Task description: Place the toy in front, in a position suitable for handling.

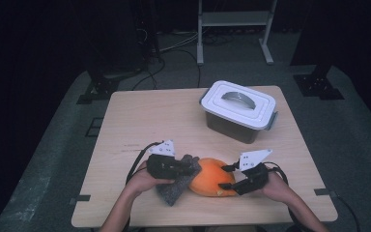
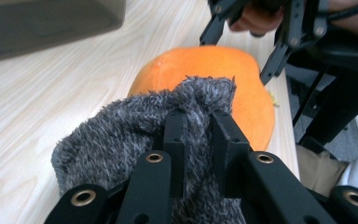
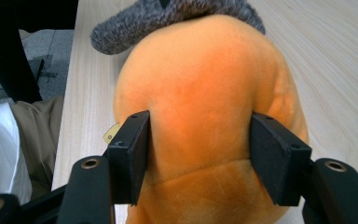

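An orange plush toy [image 1: 212, 181] lies near the table's front edge, and a grey fuzzy cloth [image 1: 174, 189] drapes over its left end. My left gripper [image 1: 193, 166] is shut on a fold of that cloth [image 2: 121, 135], with the jaws [image 2: 198, 126] pinching the fuzz just in front of the plush [image 2: 205, 63]. My right gripper [image 1: 227, 176] comes in from the right. Its two pads [image 3: 198, 135] press on either side of the plush [image 3: 200, 70], and the cloth [image 3: 168, 14] lies over the far end. The right gripper [image 2: 233, 61] also appears beyond the plush in the left gripper view.
A grey storage box with a white handled lid [image 1: 239, 104] stands at the back right of the wooden table [image 1: 140, 121]; its wall [image 2: 46, 18] appears in the left gripper view. A metal stand and cables are on the floor behind the table.
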`<act>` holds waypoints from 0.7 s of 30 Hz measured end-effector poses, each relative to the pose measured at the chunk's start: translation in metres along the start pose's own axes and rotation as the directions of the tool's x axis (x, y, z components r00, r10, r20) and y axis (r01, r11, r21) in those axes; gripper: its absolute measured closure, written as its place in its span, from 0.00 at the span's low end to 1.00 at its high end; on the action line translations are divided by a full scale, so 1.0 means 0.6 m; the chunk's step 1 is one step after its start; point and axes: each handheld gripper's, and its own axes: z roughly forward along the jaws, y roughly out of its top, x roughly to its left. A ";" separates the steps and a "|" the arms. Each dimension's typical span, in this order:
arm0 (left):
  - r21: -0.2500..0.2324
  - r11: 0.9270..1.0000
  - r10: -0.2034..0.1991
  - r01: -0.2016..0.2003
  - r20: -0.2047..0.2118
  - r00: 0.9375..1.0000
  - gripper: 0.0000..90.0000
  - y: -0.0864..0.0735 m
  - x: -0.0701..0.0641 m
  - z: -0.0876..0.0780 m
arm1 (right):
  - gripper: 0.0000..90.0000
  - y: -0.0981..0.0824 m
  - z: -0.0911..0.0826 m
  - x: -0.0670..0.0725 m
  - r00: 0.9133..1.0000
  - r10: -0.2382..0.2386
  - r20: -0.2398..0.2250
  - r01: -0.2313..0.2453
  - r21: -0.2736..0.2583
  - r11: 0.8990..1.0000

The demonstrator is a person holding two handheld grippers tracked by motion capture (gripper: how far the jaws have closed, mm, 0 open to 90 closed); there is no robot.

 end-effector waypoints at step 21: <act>-0.055 0.998 -0.026 0.029 0.067 0.997 0.86 0.014 0.006 0.006 | 0.38 0.019 0.013 -0.012 0.999 0.038 -0.018 -0.038 0.022 0.999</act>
